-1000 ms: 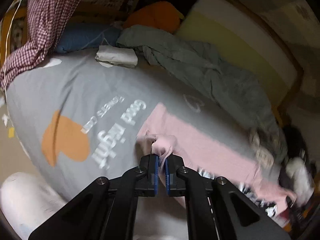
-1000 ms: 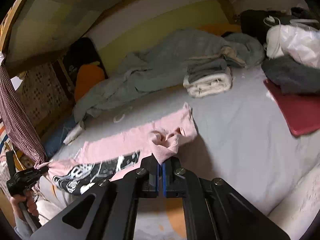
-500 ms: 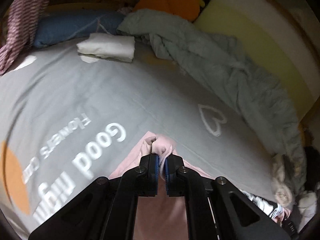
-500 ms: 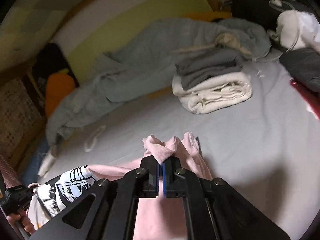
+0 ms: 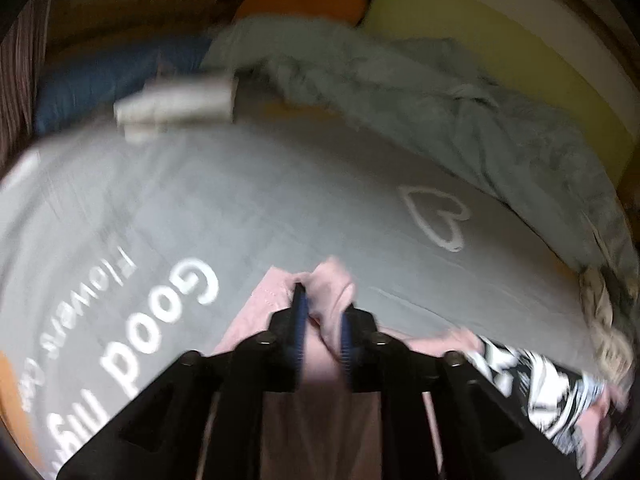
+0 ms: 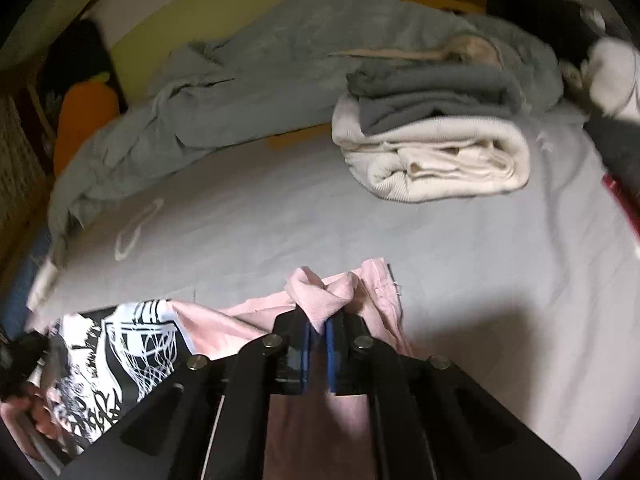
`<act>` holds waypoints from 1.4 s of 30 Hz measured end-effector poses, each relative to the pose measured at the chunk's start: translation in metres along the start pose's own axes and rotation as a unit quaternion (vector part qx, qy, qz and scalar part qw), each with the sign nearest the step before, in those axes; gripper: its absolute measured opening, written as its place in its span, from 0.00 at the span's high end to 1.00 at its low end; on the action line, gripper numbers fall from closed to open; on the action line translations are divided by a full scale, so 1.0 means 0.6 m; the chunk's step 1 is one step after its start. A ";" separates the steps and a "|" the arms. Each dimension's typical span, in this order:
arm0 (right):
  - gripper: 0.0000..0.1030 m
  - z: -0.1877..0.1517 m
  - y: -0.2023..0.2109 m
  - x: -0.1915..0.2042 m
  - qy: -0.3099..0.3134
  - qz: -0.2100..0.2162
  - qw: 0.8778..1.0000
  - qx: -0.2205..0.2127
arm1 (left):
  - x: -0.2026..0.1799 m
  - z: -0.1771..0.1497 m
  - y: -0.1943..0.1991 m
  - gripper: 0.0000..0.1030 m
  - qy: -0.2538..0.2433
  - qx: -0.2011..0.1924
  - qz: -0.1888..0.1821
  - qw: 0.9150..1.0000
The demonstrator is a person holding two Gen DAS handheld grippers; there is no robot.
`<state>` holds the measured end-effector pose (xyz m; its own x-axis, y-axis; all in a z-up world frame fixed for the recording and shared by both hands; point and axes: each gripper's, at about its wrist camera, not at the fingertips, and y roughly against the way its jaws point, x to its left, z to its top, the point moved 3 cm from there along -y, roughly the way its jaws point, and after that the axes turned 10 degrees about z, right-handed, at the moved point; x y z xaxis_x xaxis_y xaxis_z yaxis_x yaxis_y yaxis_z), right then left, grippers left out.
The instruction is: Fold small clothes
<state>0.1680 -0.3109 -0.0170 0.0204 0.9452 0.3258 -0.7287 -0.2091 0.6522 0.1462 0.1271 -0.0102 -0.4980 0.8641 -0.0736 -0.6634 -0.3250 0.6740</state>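
1. Both claws have carried the pink shirt's edge forward across the bed since a second ago, so the shirt now lies doubled over itself; its black-and-white print, facing up earlier, is now at the fold's side.
2. Bed (image 5: 248,200): its grey sheet fills both views, printed with "Good" at near left and a heart outline farther right in the left view.
3. Duvet (image 6: 256,92): grey-green, crumpled along the far side of the bed against a yellow headboard (image 5: 500,40).
4. Shirt (image 6: 248,316): pink, lying on the near part of the bed under both claws; the basketball-net print (image 6: 132,344) shows at near left in the right view and at near right in the left view.
5. Folded pile (image 6: 436,140): a grey garment on a cream one, far right on the bed, well apart from the shirt.
6. White folded cloth (image 5: 176,104): far left, blurred, beside a blue pillow (image 5: 108,88).
7. Left claw (image 5: 322,312): jaws opening, a bunched pink corner between the blue pads, which look to stand off it.
8. Right claw (image 6: 318,324): jaws opening too, a pink fold loose between its pads.
9. Hand (image 6: 36,412): at the near left edge of the right view, gripping the other claw's handle.
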 end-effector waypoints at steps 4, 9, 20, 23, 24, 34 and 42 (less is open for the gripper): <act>0.63 -0.006 0.018 0.007 0.015 -0.006 1.000 0.003 | -0.031 -0.026 0.079 0.66 -0.077 -0.076 -0.002 0.994; 0.52 -0.012 0.036 0.001 -0.001 0.004 1.000 0.006 | -0.099 -0.066 0.120 0.64 -0.151 -0.090 -0.070 0.982; 0.44 -0.055 0.117 0.051 0.051 0.105 0.992 -0.047 | -0.157 -0.112 0.051 0.65 -0.178 -0.008 -0.103 0.979; 0.61 -0.069 0.096 0.098 0.124 0.153 0.980 -0.018 | -0.156 -0.118 0.040 0.64 -0.178 0.007 -0.103 0.979; 0.69 -0.078 0.078 0.111 0.151 0.125 0.981 0.000 | -0.151 -0.115 0.041 0.64 -0.175 0.009 -0.107 0.979; 1.00 -0.078 0.048 0.047 0.125 0.048 0.991 -0.002 | 0.001 -0.097 0.036 0.53 -0.145 -0.005 0.056 0.988; 1.00 0.005 -0.002 0.050 0.054 0.134 0.988 0.059 | 0.079 -0.082 0.036 0.51 -0.084 0.018 0.038 0.996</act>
<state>0.1716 -0.2828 -0.0061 -0.2396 0.8718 0.4273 -0.6130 -0.4772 0.6297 0.0810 0.1421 -0.0352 -0.4433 0.8907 0.1004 -0.6053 -0.3800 0.6995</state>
